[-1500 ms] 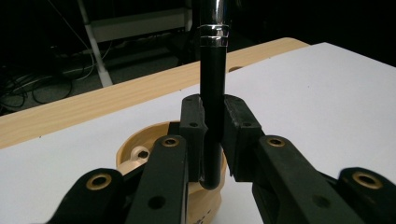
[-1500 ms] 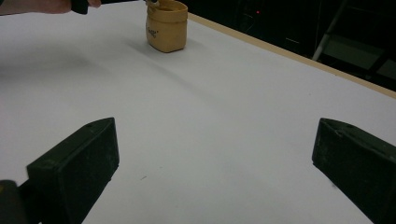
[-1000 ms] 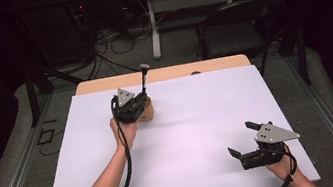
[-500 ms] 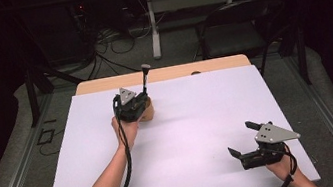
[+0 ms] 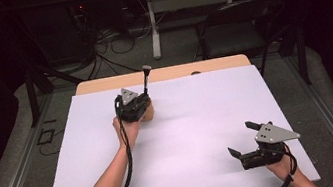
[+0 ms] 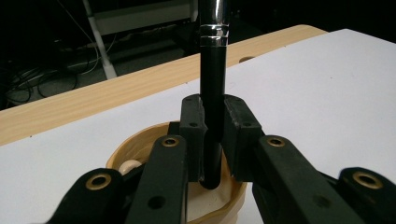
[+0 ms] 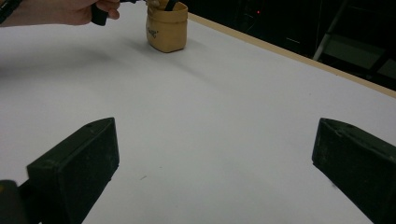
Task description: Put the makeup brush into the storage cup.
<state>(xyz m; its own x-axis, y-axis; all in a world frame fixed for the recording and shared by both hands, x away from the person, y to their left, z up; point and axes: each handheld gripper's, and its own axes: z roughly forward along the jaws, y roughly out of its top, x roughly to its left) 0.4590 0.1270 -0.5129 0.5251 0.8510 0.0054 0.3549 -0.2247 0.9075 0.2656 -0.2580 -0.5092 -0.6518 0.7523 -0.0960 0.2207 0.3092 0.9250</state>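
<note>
A tan cup [image 5: 147,111] stands on the white table sheet [image 5: 194,119] at the back left. A black rod with a silver band [image 5: 145,80] rises from the cup, leaning slightly to the right. My left gripper [image 5: 143,102] hangs right over the cup, shut on the rod's lower part. In the left gripper view the pads [image 6: 193,135] squeeze the rod [image 6: 212,93] just above the cup's rim [image 6: 135,144]. My right gripper [image 5: 242,138] rests near the front right, open, with nothing between its jaws. The right gripper view shows the cup [image 7: 167,27] far off.
A wooden tabletop edge [image 5: 171,72] shows behind the sheet. Beyond it are a dark chair [image 5: 240,26], table legs and floor cables. A pale round piece [image 6: 128,167] lies inside the cup. The sheet's middle [image 7: 215,93] lies bare between the two grippers.
</note>
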